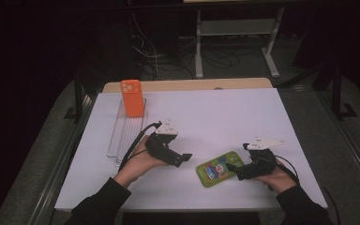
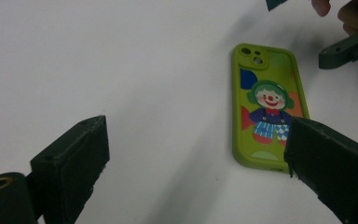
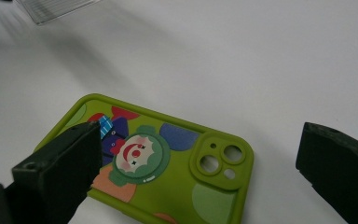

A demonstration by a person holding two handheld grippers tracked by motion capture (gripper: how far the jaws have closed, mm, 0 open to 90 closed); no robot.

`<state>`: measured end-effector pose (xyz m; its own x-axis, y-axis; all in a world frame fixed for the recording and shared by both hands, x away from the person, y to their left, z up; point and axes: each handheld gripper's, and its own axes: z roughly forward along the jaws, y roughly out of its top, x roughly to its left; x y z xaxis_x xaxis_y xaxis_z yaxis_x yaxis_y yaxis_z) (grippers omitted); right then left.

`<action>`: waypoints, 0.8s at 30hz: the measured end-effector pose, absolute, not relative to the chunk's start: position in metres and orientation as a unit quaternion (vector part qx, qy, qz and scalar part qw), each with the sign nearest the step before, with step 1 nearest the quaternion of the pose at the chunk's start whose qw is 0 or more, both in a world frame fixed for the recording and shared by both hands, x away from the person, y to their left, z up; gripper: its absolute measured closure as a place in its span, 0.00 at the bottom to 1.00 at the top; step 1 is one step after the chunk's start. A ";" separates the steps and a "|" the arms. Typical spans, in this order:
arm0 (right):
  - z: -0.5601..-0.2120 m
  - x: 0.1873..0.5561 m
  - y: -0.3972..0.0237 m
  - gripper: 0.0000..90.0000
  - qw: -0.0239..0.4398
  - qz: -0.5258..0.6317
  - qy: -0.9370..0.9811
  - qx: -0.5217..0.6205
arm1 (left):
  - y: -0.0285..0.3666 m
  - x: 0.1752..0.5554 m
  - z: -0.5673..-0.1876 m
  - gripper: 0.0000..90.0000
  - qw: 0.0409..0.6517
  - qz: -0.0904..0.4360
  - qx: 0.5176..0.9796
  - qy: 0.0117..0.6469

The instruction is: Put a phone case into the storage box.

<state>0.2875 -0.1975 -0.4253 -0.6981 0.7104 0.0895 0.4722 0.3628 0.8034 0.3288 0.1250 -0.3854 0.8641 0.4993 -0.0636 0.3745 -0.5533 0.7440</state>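
Note:
A green phone case (image 1: 217,168) printed with a clown lies flat on the white table (image 1: 215,117), camera cutout toward the right gripper. In the left gripper view the green case (image 2: 265,107) lies ahead and right of my open left gripper (image 2: 198,158), which holds nothing. Low over the case's right end, my right gripper (image 1: 234,169) is open too. The right gripper view looks down on the green case (image 3: 168,163) below the spread jaws of the right gripper (image 3: 198,163). My left gripper (image 1: 183,158) hovers just left of the case.
An orange phone case (image 1: 132,97) stands upright in a clear slotted rack (image 1: 124,133) at the table's back left. The rack's corner (image 3: 56,9) shows beyond the green case. Cables and a desk frame (image 1: 236,28) lie on the dark floor behind.

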 end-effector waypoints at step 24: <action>-0.423 0.289 -0.200 0.00 0.144 0.428 0.813 0.367 | 0.105 0.334 -0.421 0.98 0.363 0.040 0.906 0.215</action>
<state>0.2892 -0.2004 -0.4231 -0.6896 0.7198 0.0795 0.4733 0.3649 0.8018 0.3335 0.1050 -0.4212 0.9041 0.4188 -0.0849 0.3614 -0.6433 0.6750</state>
